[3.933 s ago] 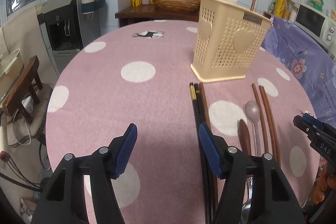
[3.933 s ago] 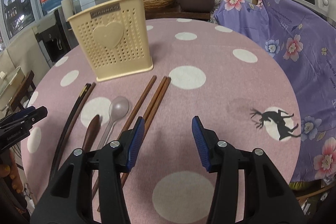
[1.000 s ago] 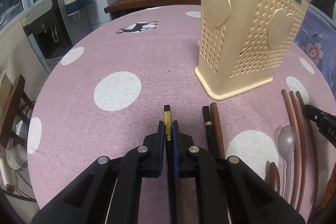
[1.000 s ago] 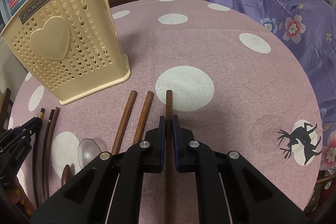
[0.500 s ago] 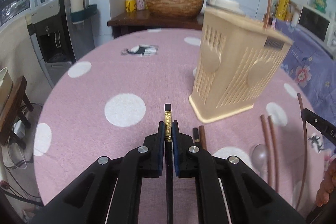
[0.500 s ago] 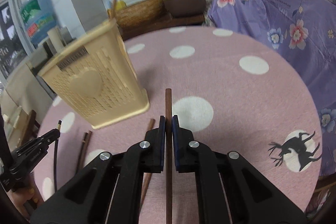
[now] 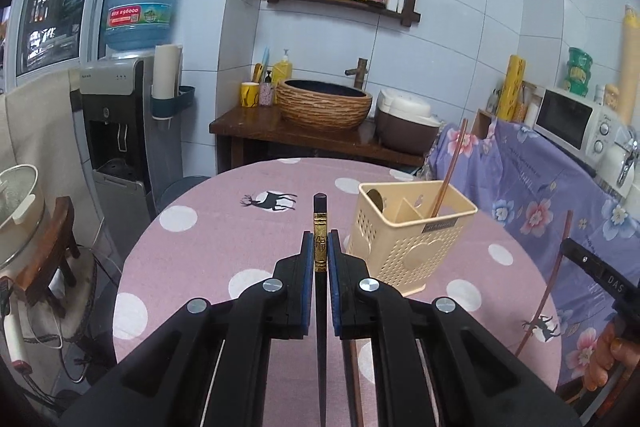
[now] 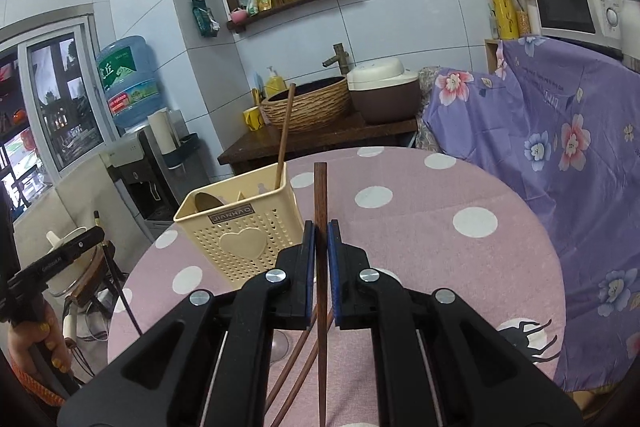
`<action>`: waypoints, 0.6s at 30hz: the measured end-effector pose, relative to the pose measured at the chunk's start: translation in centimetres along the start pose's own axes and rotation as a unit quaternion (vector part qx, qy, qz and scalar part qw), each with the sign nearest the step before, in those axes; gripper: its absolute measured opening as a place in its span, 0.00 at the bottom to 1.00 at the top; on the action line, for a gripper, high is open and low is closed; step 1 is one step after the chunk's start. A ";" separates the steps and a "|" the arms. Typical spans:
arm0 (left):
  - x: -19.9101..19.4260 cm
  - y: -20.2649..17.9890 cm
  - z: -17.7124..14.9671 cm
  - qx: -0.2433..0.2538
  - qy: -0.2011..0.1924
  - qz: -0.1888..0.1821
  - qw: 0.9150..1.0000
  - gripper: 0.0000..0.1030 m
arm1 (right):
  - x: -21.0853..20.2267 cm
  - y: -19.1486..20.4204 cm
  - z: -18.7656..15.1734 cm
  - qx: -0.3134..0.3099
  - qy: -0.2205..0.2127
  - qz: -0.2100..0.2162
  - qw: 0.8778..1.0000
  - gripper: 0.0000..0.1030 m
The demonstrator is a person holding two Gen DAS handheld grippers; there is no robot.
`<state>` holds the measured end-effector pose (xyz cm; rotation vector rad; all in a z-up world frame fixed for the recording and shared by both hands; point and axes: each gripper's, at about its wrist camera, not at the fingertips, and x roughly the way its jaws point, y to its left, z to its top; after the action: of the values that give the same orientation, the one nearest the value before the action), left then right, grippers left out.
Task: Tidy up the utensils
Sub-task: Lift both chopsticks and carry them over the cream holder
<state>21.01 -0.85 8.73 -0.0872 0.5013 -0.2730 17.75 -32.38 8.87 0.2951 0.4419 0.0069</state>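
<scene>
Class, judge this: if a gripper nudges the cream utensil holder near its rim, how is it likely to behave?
The holder is perforated plastic, so it is probably light and may slide on the tablecloth. It is tall with a narrow base, so a high push could tip it. It holds only one chopstick and little else visible, adding scant weight.

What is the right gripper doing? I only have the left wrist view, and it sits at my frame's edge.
Observer: The right gripper has its jaws shut on a brown chopstick, whose end points ahead, just right of the chopstick holder.
Operator: Anything lying on that side?
Observer: Two more brown chopsticks lie on the table beneath that gripper.
Operator: How does my black chopstick sit?
Observer: In the right wrist view the black chopstick is tilted, with its short end above the left gripper and its long end sloping down.
</scene>
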 end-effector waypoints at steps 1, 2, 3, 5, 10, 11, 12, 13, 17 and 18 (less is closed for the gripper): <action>-0.2 0.0 0.0 0.001 -0.003 0.002 1.000 0.08 | -0.1 0.1 0.0 -0.002 -0.001 0.000 1.000 0.07; -0.3 0.0 0.1 0.001 -0.006 0.003 1.000 0.08 | 0.0 0.1 0.1 -0.004 -0.001 0.000 1.000 0.07; -0.4 0.1 0.0 0.001 -0.007 0.003 1.000 0.08 | 0.0 0.2 0.1 -0.005 0.000 0.001 1.000 0.07; -0.4 0.1 -0.1 -0.001 -0.007 0.003 1.000 0.08 | -0.1 0.2 0.1 -0.004 0.001 0.003 1.000 0.07; -0.5 0.0 0.0 0.000 -0.007 0.000 1.000 0.08 | -0.1 0.3 0.1 -0.006 0.001 0.005 1.000 0.07; -0.5 -0.1 0.1 0.001 -0.008 -0.001 1.000 0.08 | -0.1 0.3 0.2 -0.007 0.001 0.006 1.000 0.07; -0.5 -0.1 0.2 0.002 -0.009 -0.002 1.000 0.08 | -0.1 0.4 0.3 -0.008 0.000 0.008 1.000 0.07; -0.6 -0.2 0.3 0.003 -0.011 -0.003 1.000 0.08 | -0.3 0.4 0.3 -0.008 -0.001 0.009 1.000 0.07; -1.1 -0.1 1.3 0.003 -0.022 -0.008 1.000 0.08 | -0.8 0.6 1.3 -0.008 -0.015 0.010 1.000 0.07; -1.2 -0.2 1.6 0.005 -0.025 -0.009 1.000 0.08 | -0.9 0.8 1.7 -0.010 -0.018 0.011 1.000 0.07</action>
<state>20.73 -0.70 10.75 -0.0885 0.4503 -0.2907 17.72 -32.18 10.96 0.2808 0.4015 0.0280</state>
